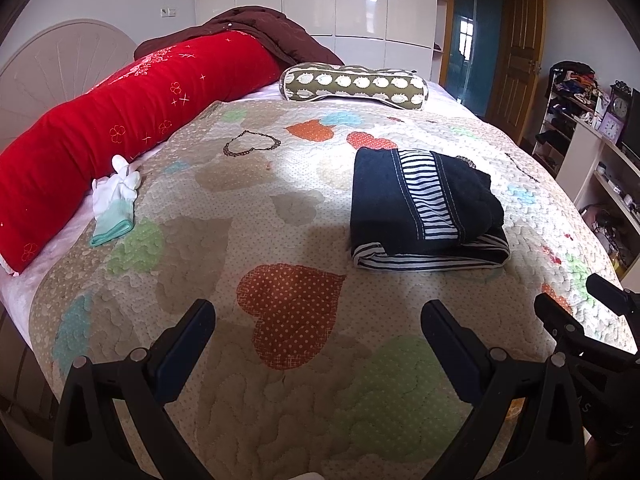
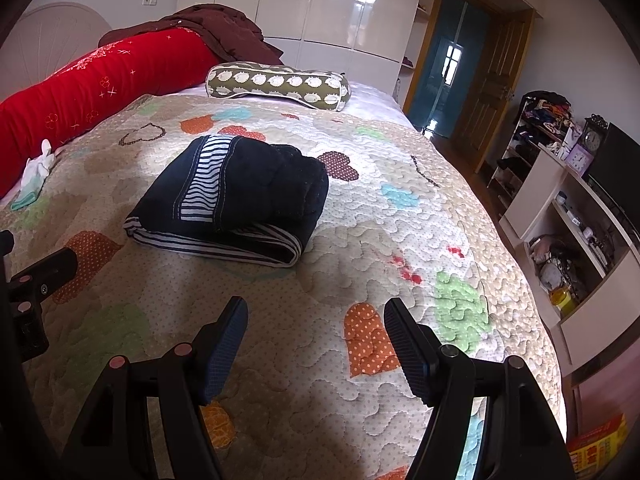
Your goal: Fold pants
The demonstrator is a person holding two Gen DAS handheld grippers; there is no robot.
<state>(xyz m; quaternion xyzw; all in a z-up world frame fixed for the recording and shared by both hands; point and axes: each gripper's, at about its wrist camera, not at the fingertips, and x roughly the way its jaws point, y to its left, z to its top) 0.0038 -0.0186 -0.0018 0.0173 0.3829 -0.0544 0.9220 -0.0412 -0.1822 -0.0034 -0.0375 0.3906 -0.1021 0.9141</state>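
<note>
Two claws, both spread wide, nothing held. Left wrist view: left gripper [image 1: 318, 334] hangs over the quilt [image 1: 280, 200], short of the pants [image 1: 424, 210]; pants lie folded into a thick dark block with striped lining showing, well apart from the red bolster [image 1: 120, 112]. Fold looks finished, hence the standoff

Right wrist view: right gripper [image 2: 316, 340] likewise empty, pants [image 2: 236, 200] beyond it on the bumpy, stitched quilt [image 2: 400, 240], soft fleecy fabric, edges rounded

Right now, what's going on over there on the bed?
The dark pants with striped lining lie folded into a compact bundle on the heart-patterned quilt. Neither gripper touches them: the left gripper and right gripper both hover open above the quilt's near edge. A white glove lies beside the red bolster.
</note>
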